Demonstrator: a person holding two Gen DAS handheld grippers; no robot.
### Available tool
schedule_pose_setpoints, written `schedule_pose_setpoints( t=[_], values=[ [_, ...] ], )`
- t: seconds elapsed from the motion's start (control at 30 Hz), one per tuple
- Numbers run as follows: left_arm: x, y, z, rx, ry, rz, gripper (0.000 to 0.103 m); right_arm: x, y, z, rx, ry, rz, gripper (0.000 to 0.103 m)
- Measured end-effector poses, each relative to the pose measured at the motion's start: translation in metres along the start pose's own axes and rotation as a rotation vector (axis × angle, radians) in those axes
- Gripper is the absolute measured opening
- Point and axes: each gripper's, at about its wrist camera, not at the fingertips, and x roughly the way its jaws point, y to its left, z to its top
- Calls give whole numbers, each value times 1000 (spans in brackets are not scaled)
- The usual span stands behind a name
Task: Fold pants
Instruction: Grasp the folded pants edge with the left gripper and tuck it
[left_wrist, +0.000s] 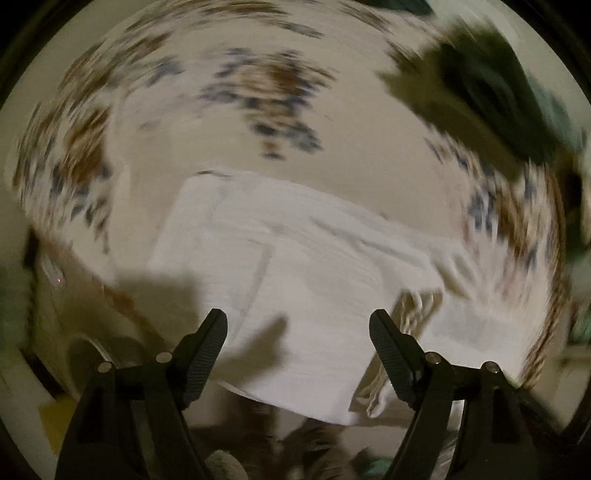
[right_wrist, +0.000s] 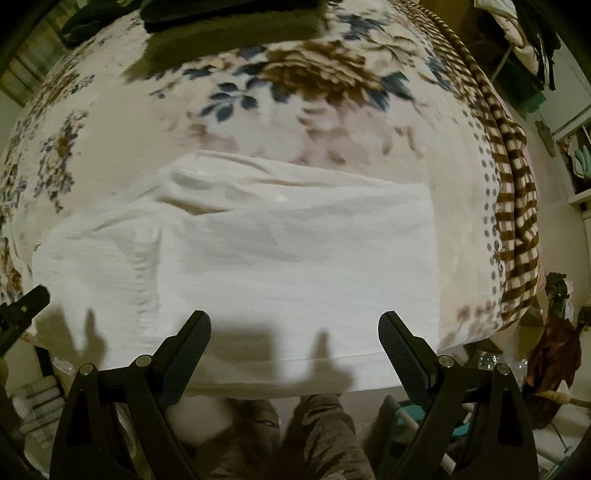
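A cream floral fleece blanket (right_wrist: 332, 92) covers the bed. On it, near its front edge, lie the white folded cotton pants (right_wrist: 280, 258). The left gripper (left_wrist: 298, 334) and right gripper (right_wrist: 294, 336) hover above, jaws wide, empty. No legible writing.

Pants (right_wrist: 280, 258) on the bedspread (right_wrist: 332, 122) at its near edge, dark folded pile (right_wrist: 232, 18) at 12 o'clock behind them, checked blanket (right_wrist: 513, 206) at 3 o'clock
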Motion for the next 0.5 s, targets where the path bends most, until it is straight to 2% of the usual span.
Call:
schedule_pose_setpoints(
  t=[0.1,0.17,0.27,0.37,0.4,0.43,0.47,0.5],
  values=[
    [4,66,0,-280,-9,-144,78,-1,8,1,11,8,31,94],
    [22,110,-6,-455,8,-182,78,2,15,2,0,15,31,94],
    [53,145,-14,-571,44,-186,76,10,27,2,-27,39,20,94],
    [73,158,-20,-635,60,-224,76,18,34,-1,-44,55,10,94],
    [79,160,-22,-642,60,-240,71,20,36,-1,-49,58,7,94],
    [85,159,-21,-642,62,-261,57,23,39,-3,-55,62,4,94],
    [90,159,-21,-641,58,-268,52,25,41,-4,-60,70,2,94],
    [89,161,-21,-639,47,-258,38,28,43,-5,-62,77,3,94]
  ],
)
